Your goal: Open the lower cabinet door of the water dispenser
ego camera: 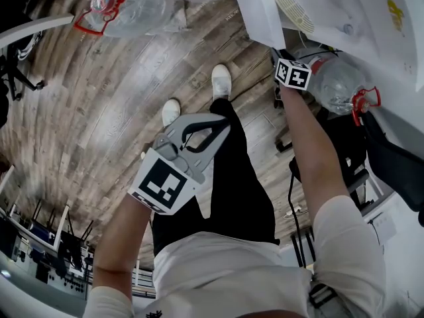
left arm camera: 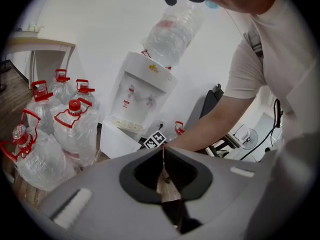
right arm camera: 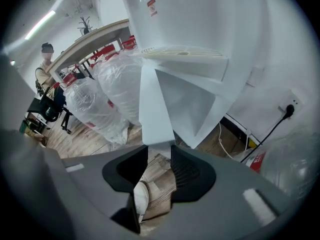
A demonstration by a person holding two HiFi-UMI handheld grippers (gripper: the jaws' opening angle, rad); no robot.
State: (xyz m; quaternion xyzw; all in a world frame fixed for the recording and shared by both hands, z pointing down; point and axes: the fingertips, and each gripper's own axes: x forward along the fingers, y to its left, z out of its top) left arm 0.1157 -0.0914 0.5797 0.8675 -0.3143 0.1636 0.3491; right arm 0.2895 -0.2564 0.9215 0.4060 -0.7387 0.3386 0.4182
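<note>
The white water dispenser carries an upturned bottle. Its lower cabinet door stands swung out from the body. In the right gripper view the door's free edge runs down between the jaws and fills the gap, and my right gripper is shut on it. In the head view that gripper's jaws are hidden behind its marker cube. My left gripper hangs over my legs, away from the dispenser, its tips together with nothing between them.
Several large water bottles with red caps stand on the wooden floor left of the dispenser; another lies by my right arm. A black chair is at my right. A wall socket with a cable is behind the dispenser. A person stands by a far table.
</note>
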